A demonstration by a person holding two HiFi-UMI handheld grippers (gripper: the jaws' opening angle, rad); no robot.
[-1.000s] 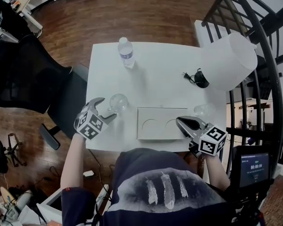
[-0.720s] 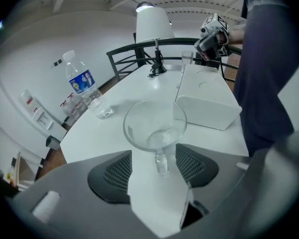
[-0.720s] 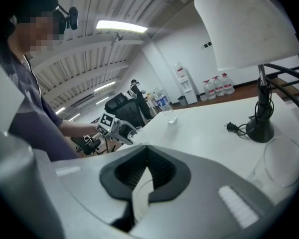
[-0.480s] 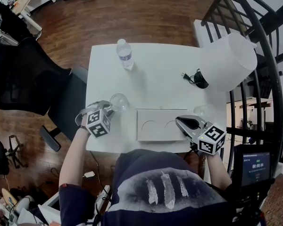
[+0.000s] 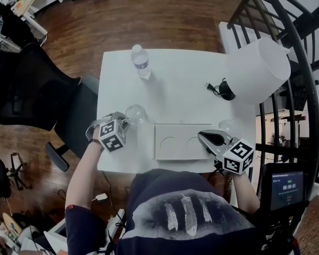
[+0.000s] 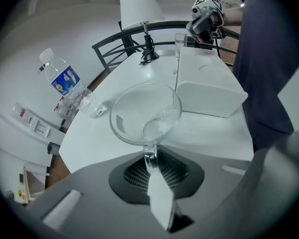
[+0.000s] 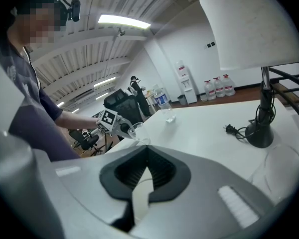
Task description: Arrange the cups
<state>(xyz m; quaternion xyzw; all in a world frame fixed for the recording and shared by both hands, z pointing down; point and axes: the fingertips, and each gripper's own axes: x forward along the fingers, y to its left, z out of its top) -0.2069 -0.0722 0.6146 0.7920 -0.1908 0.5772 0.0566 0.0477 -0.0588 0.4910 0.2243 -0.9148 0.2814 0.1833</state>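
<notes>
A clear glass cup [image 5: 136,113] [image 6: 145,113] with a handle stands near the white table's left edge. My left gripper [image 5: 122,122] [image 6: 150,158] points steeply down at it from the left. Its jaws are closing, with the cup's handle pinched between them. A second clear cup [image 5: 229,125] [image 6: 180,40] stands at the right, beyond a white box [image 5: 162,150] [image 6: 209,86] that has two round recesses on top. My right gripper [image 5: 203,137] [image 7: 145,173] hangs shut and empty over the box's right end.
A water bottle [image 5: 141,60] [image 6: 65,81] stands at the table's far left. A lamp with a white shade [image 5: 258,68], a dark base [image 5: 227,89] and a loose plug sits at the far right. A black office chair [image 5: 42,89] stands left of the table, a metal railing to the right.
My left gripper has dropped to the cup, rolled, and gone from wide open to closed on its handle. The right gripper has stayed where it was.
</notes>
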